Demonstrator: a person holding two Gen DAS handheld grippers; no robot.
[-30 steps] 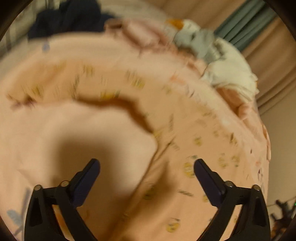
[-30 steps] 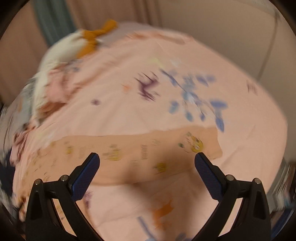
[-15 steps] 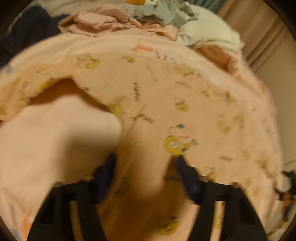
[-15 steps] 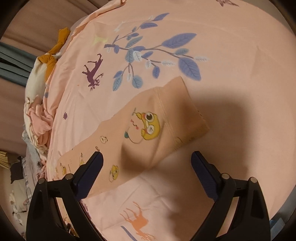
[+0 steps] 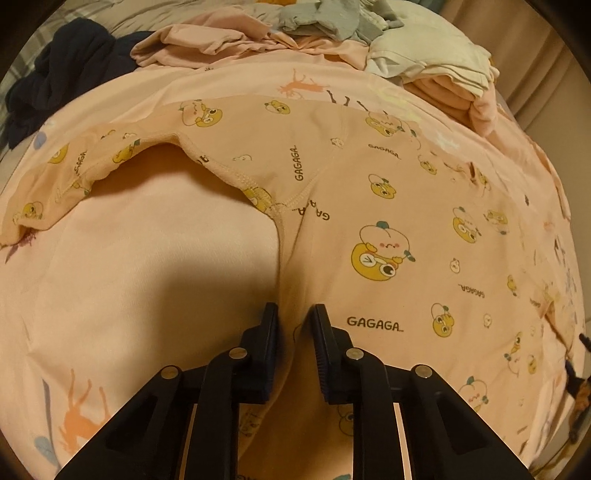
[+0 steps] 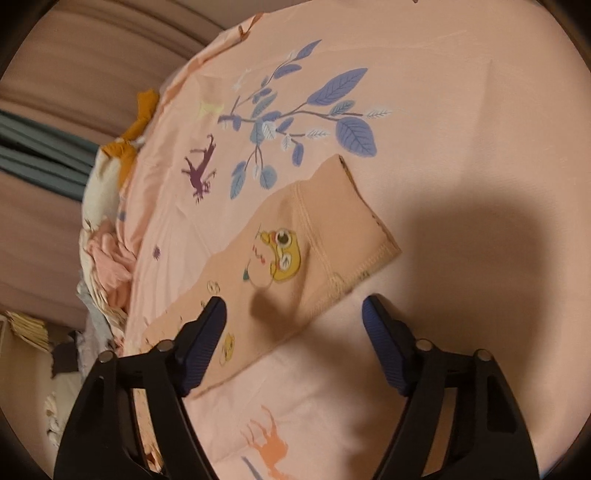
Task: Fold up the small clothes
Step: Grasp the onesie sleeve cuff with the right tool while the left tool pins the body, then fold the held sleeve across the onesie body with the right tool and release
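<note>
A small peach garment [image 5: 369, 206] printed with yellow cartoon figures and "GAGAGA" lies spread on the pink bedsheet [image 5: 129, 280]. My left gripper [image 5: 293, 317] is shut on a pinched fold of the garment near its seam. In the right wrist view one end of the garment [image 6: 295, 258], with a hemmed cuff, lies flat on the sheet. My right gripper [image 6: 293, 314] is open and hovers just above that end, its left finger [image 6: 207, 332] over the cloth and its right finger over bare sheet.
A pile of other clothes lies at the far edge of the bed: pink [image 5: 207, 40], grey [image 5: 325, 18], white [image 5: 432, 55] and a dark navy item [image 5: 74, 70]. The same pile shows at left in the right wrist view [image 6: 107, 229]. Curtains [image 6: 44, 147] hang beyond.
My left gripper closed from wide open onto a fold of the garment. My right gripper stayed open and moved closer to the garment's cuffed end.
</note>
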